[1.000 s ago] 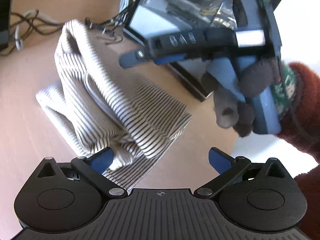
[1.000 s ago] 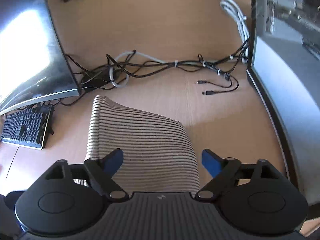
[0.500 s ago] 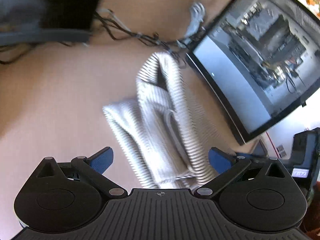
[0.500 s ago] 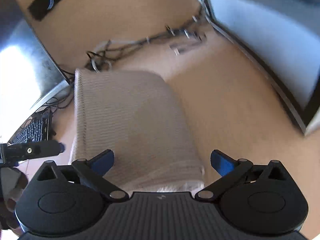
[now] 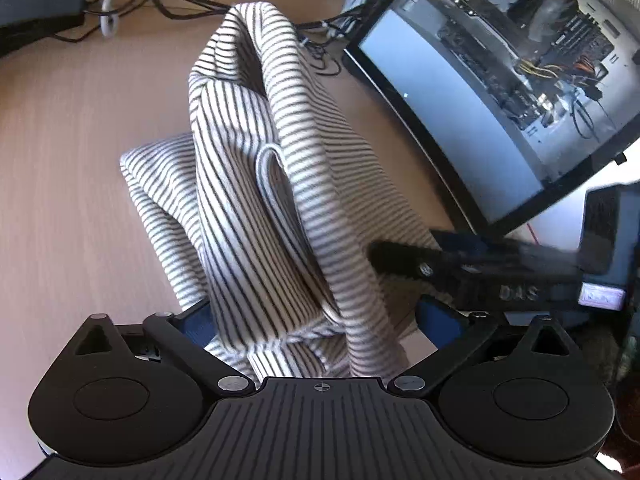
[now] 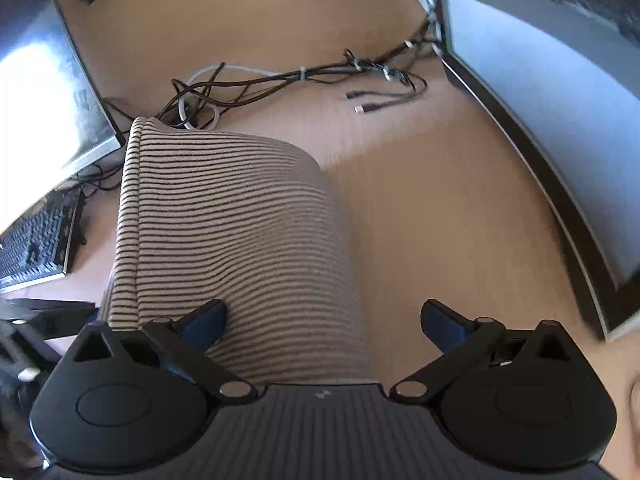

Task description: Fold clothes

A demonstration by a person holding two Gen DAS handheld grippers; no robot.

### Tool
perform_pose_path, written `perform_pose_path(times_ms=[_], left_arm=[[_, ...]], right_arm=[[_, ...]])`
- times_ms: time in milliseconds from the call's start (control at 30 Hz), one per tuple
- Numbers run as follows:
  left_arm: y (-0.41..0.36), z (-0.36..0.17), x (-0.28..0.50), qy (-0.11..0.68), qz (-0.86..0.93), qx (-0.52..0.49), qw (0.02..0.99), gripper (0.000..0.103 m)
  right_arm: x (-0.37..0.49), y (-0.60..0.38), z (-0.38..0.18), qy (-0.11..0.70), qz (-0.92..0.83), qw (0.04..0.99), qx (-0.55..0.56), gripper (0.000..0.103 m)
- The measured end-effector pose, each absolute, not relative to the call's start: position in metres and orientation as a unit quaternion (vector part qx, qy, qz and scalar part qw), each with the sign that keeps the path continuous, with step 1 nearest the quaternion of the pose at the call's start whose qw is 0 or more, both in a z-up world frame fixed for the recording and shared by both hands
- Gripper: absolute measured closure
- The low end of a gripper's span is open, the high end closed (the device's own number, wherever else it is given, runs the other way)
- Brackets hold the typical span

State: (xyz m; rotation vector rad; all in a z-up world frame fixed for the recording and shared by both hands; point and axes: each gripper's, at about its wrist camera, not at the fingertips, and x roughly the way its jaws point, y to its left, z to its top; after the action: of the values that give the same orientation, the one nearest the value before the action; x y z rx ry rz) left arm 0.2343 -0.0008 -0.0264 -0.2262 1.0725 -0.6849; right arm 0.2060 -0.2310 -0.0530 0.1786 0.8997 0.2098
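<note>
Left wrist view, left gripper (image 5: 318,316) spread wide with the striped shirt (image 5: 272,184) bunched up between its fingers but not pinched, shirt heaped on the wooden desk (image 5: 68,152) beside the PC case (image 5: 492,80), right gripper (image 6: 323,318) also wide open, hovering over the folded shirt (image 6: 232,240), cables (image 6: 280,80) behind it
</note>
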Motion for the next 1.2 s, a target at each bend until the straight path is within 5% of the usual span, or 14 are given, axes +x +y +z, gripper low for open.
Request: perform_pose_path(times_ms=[400, 567, 1033, 1100, 1200], left_arm=[[0.069, -0.002, 0.225, 0.443, -0.135, -0.092, 0.881, 0.0], [0.08, -0.004, 0.219, 0.44, -0.098, -0.083, 0.889, 0.0], [0.083, -0.006, 0.216, 0.435, -0.097, -0.077, 0.892, 0.0], [0.084, -0.004, 0.217, 0.428, -0.118, -0.096, 0.891, 0.0], [0.085, -0.001, 0.219, 0.417, -0.191, -0.152, 0.875, 0.0]], right_arm=[[0.195, -0.216, -0.001, 0.329, 0.123, 0.933, 0.08, 0.0], [0.206, -0.178, -0.039, 0.388, 0.13, 0.912, 0.007, 0.002], [0.165, -0.109, -0.028, 0.341, 0.179, 0.913, -0.13, 0.007], [0.162, -0.111, -0.031, 0.346, 0.18, 0.911, -0.135, 0.011], [0.163, -0.126, -0.028, 0.356, 0.167, 0.912, -0.116, 0.029]])
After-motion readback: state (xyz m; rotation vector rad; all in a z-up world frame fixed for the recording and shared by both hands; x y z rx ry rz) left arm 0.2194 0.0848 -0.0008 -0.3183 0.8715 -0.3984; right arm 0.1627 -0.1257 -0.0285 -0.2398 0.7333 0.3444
